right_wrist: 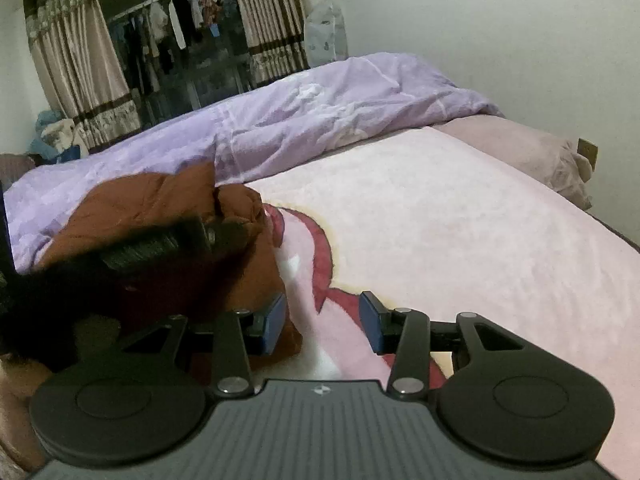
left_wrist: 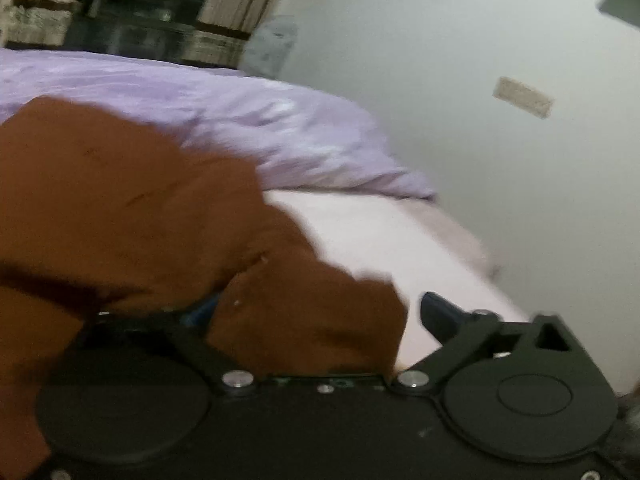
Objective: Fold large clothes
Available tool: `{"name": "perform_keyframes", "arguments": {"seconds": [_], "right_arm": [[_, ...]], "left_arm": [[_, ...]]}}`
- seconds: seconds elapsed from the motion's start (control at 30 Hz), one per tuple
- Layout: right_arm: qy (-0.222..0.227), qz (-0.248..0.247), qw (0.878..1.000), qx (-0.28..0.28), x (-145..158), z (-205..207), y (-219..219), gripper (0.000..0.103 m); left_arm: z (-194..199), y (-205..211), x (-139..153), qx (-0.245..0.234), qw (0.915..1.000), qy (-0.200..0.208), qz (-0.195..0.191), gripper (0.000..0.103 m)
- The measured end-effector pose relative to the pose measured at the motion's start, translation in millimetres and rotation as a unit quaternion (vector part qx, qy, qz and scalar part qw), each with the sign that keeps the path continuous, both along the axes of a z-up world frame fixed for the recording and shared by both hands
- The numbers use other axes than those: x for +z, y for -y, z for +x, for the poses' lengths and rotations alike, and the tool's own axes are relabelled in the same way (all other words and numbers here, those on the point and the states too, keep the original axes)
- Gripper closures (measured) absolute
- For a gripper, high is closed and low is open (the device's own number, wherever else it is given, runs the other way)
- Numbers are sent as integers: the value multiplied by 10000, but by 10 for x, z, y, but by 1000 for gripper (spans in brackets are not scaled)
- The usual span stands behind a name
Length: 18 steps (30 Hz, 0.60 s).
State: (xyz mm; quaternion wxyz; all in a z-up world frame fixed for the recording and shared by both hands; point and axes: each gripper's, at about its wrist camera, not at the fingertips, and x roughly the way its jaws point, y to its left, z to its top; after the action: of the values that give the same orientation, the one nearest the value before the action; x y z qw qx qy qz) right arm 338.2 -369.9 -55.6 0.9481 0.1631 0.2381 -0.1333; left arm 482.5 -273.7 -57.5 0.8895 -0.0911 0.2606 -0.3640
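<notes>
Pink blanket (right_wrist: 460, 240) spreads ahead of both grippers, lilac duvet (right_wrist: 300, 120) beyond it. Brown garment (right_wrist: 160, 208) lies bunched ahead-left of the right gripper (right_wrist: 322, 326), jaws apart, empty. Left gripper (left_wrist: 320, 316): jaws wide apart, garment draped between, unclamped.

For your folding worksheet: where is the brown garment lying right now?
In the right wrist view the brown garment lies bunched at left on the pink blanket, against the purple duvet.
</notes>
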Motion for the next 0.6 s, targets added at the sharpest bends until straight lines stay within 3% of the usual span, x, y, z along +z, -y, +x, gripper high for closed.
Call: {"name": "perform_keyframes", "arguments": {"seconds": [0.1, 0.23, 0.3, 0.4, 0.47, 0.6], "right_arm": [[151, 273, 9995, 38, 66, -62, 42, 52], [431, 836, 9951, 302, 160, -207, 67, 50], [571, 1213, 9895, 541, 192, -253, 53, 46], [699, 1880, 9750, 953, 169, -255, 40, 36], [722, 2285, 9651, 1058, 126, -170, 26, 32], [455, 2579, 9609, 902, 32, 167, -17, 30]], "left_arm": [[-98, -33, 359, 4, 9999, 0, -150, 0], [-416, -666, 824, 194, 9966, 701, -388, 0], [-627, -1089, 880, 457, 9942, 911, -332, 0], [-878, -1678, 701, 1020, 9907, 903, 58, 0], [-976, -1935, 476, 1385, 9874, 674, 369, 0], [-1041, -2051, 139, 1373, 9887, 96, 589, 0]]}}
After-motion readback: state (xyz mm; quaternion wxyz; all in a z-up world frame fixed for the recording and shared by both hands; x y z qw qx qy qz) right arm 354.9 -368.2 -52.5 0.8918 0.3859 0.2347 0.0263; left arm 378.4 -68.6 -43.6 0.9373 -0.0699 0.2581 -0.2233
